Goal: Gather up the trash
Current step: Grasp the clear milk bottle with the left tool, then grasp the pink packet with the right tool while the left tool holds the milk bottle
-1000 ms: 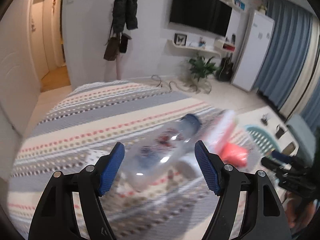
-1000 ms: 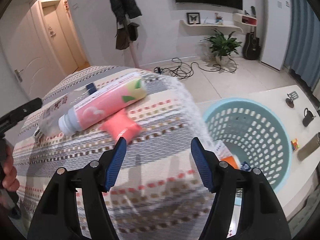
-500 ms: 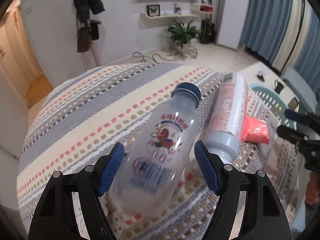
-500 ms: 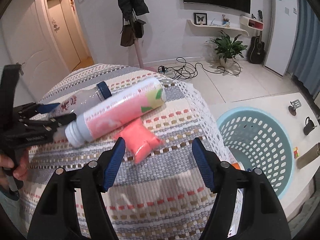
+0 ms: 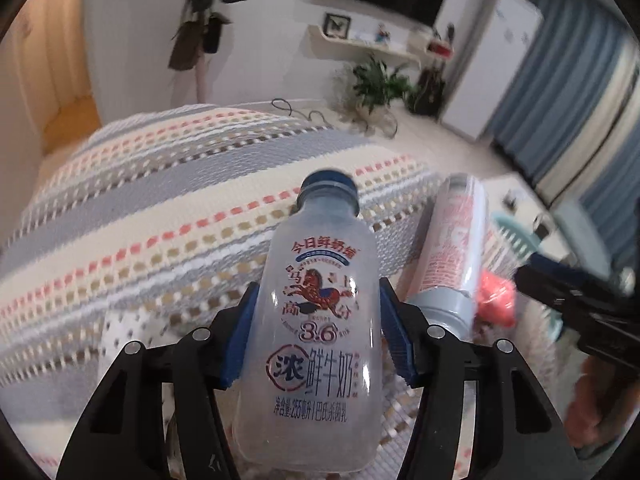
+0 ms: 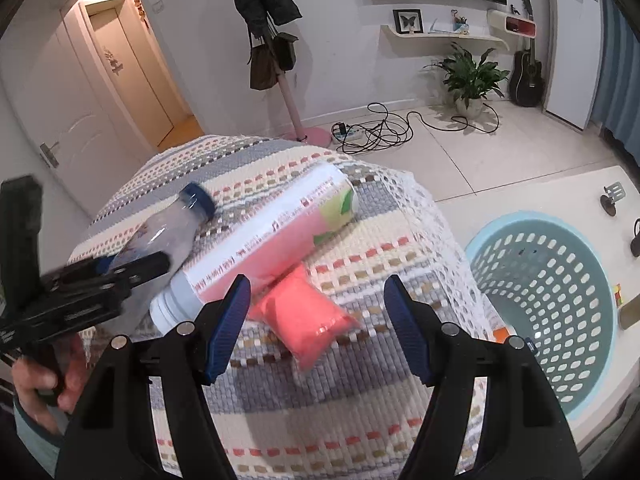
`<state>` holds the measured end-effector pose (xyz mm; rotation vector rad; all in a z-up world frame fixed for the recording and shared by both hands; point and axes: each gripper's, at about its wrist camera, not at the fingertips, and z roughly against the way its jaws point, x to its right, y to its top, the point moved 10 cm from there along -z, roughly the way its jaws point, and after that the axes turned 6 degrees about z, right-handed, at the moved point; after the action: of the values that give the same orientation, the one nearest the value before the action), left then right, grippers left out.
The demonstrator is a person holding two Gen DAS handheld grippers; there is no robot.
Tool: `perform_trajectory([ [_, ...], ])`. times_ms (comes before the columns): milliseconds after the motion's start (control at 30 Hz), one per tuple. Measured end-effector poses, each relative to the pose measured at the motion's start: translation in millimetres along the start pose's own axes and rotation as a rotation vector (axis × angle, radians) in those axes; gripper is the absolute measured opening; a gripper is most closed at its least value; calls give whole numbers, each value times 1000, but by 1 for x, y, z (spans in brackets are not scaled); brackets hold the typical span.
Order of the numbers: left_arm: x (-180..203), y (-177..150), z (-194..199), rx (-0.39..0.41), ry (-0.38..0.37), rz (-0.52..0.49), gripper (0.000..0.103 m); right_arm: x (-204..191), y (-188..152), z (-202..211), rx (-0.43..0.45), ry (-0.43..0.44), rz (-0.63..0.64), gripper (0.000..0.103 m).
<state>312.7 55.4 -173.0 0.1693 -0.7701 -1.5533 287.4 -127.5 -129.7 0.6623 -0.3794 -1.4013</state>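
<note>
Closing on the clear plastic milk bottle with the blue cap (image 5: 320,320) lying on the striped woven cloth (image 5: 160,216), the left tongs (image 5: 316,336) have just been squeezing in and now pinch it, while the right tongs (image 6: 318,328) hang open over the pink packet (image 6: 308,316), so next comes lifting the bottle into the pale blue holey basket (image 6: 560,360).

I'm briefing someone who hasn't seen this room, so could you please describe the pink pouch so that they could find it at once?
Start at the striped woven cloth beside the pale blue basket. Three trash items lie there together; the pink pouch lies against the tall pink bottle. Unlike that bottle and the clear milk bottle, it is soft, flat and capless.
</note>
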Motion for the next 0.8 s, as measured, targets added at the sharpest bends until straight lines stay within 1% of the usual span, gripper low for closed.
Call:
perform_trajectory([
  [67,-12,-2,16,26,-24,55,54,2,0,-3,-15,-22,12,65],
  [200,-26,-6,48,78,-62,103,54,-1,-11,-17,-69,-11,72,66],
  [267,-38,-10,66,105,-65,128,54,-6,-18,-26,-95,14,89,66],
  [333,-46,-15,81,126,-53,149,54,-10,-26,-33,-122,37,84,66],
  [433,-65,-21,105,164,-30,184,54,-18,-30,-33,-117,14,122,68],
  [467,-71,-23,111,173,-15,187,54,-22,-31,-33,-117,18,133,68],
  [533,-86,-28,126,202,51,180,54,-31,-33,-32,-117,23,164,68],
  [567,-92,-31,134,212,58,185,54,-35,-34,-32,-118,25,177,68],
  [633,-101,-29,141,223,47,207,54,-42,-36,-33,-112,4,208,68],
  [700,-106,-31,148,236,60,215,54,-46,-37,-33,-103,-20,232,68],
  [733,-107,-33,151,242,77,210,54,-48,-39,-33,-97,-18,232,67],
  [800,-102,-34,155,251,90,196,54,-49,-39,-32,-86,-19,234,59],
])
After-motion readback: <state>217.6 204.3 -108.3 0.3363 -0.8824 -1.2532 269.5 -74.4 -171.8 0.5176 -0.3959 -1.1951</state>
